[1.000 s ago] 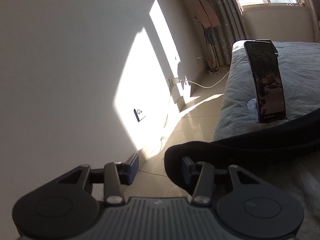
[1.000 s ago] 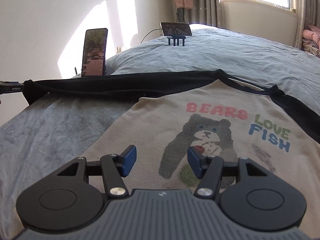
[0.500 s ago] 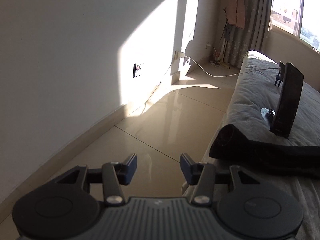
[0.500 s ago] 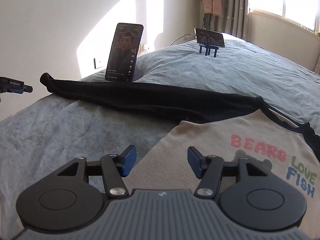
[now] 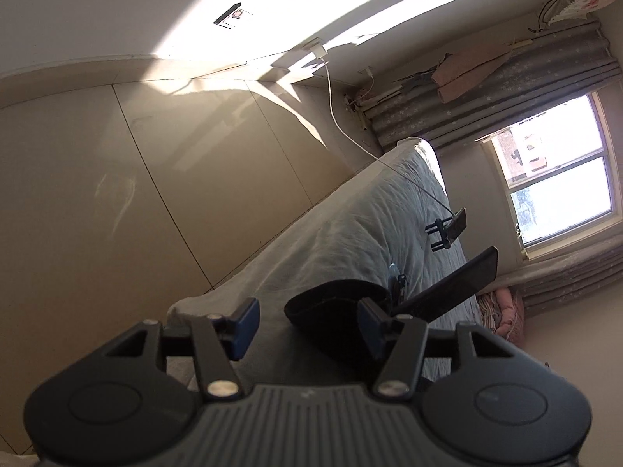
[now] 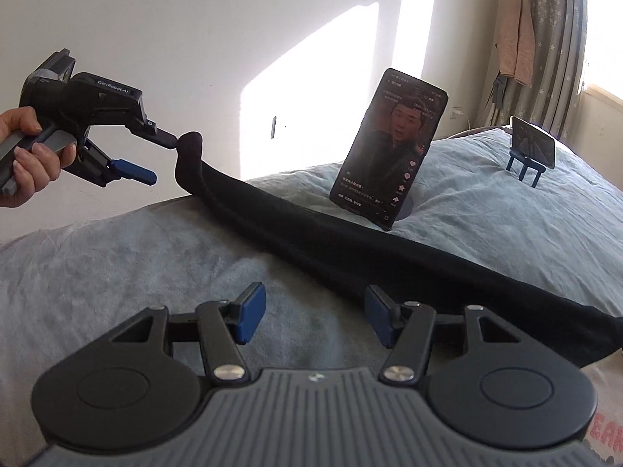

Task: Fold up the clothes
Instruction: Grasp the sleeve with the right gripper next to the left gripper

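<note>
Jaws of the left gripper (image 6: pixel 163 157) are opening at the cuff of the black sleeve (image 6: pixel 350 249), off the bed's near-left corner. From the right wrist view its upper finger touches the cuff's raised tip while the lower, blue-padded finger hangs apart below it, so nothing is clamped. A hand (image 6: pixel 29 155) wraps the gripper's handle at the frame's left edge. From the left wrist view, which is rolled sideways, the left gripper (image 5: pixel 307 321) shows the cuff (image 5: pixel 335 311) bunched against one blue pad, with a gap to the other. The right gripper (image 6: pixel 315 317) hangs released above the bed (image 6: pixel 117 257), pads well apart with nothing between them, only grey-blue cover and the sleeve's edge beyond. The sleeve runs as a long dark band from the cuff at upper left across the cover to the right edge, where it joins the shirt (image 6: pixel 607 408); only a pale strip with red letters shows there. Just behind the sleeve a phone (image 6: pixel 389 148) stands tilted on a round base, screen lit. Farther back a second phone (image 6: pixel 533 144) sits on a blue stand. Beyond the bed are a sunlit wall (image 6: pixel 194 39), curtains (image 6: pixel 557 39) and a pink cloth (image 6: pixel 516 39) hanging by them.
</note>
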{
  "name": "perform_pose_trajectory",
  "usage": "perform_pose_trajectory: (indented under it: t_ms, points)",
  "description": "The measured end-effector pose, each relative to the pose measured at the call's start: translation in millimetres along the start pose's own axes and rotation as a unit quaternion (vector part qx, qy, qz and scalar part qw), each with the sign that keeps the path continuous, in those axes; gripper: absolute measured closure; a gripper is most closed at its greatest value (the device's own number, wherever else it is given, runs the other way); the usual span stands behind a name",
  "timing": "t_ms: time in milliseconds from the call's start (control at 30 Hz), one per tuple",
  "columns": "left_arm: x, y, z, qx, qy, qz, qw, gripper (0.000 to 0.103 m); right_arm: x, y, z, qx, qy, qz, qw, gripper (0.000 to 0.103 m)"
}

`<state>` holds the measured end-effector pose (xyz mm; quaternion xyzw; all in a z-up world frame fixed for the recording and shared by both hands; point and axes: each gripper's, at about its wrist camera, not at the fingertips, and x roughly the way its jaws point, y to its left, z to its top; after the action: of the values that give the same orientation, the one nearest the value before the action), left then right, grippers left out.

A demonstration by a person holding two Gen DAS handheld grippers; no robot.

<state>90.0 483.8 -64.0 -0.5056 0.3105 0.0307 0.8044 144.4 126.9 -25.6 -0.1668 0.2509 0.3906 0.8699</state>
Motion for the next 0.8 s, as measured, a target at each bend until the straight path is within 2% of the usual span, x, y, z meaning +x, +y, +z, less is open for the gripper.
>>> perform_pose_trajectory:
  t_ms: [200, 367, 467, 533, 567, 667, 800]
  points:
    - [10.6, 10.2, 4.0, -0.036, 0.031, -0.052, 0.9975, 0.046, 35.3, 29.1, 23.0, -0.042, -0.01, 0.033, 0.999, 0.043]
    - [12.2, 13.4, 0.8, -0.044, 0.04, -0.077, 0.9952, 0.042, 62.9, 49.2, 38.0, -0.071, -0.013, 0.041, 0.997, 0.053]
    - [16.5, 17.0, 1.4, -0.054, 0.046, -0.083, 0.994, 0.039, 78.0, 58.4, 44.7, -0.086, -0.011, 0.043, 0.995, 0.069]
    - [20.0, 20.9, 3.2, -0.063, 0.051, -0.084, 0.9932, 0.037, 83.0, 59.2, 46.9, -0.09, -0.005, 0.042, 0.995, 0.09]
    - [20.6, 22.1, 2.8, -0.066, 0.053, -0.083, 0.9929, 0.035, 83.8, 58.1, 48.3, -0.088, -0.002, 0.045, 0.995, 0.093]
    - [20.8, 24.0, 1.0, -0.067, 0.059, -0.09, 0.9919, 0.033, 71.8, 45.5, 53.8, -0.058, 0.009, 0.081, 0.995, 0.095]
    - [24.3, 22.5, -5.6, -0.056, 0.067, -0.084, 0.9926, 0.035, 57.7, 38.2, 55.5, -0.037, 0.021, 0.122, 0.992, 0.095]
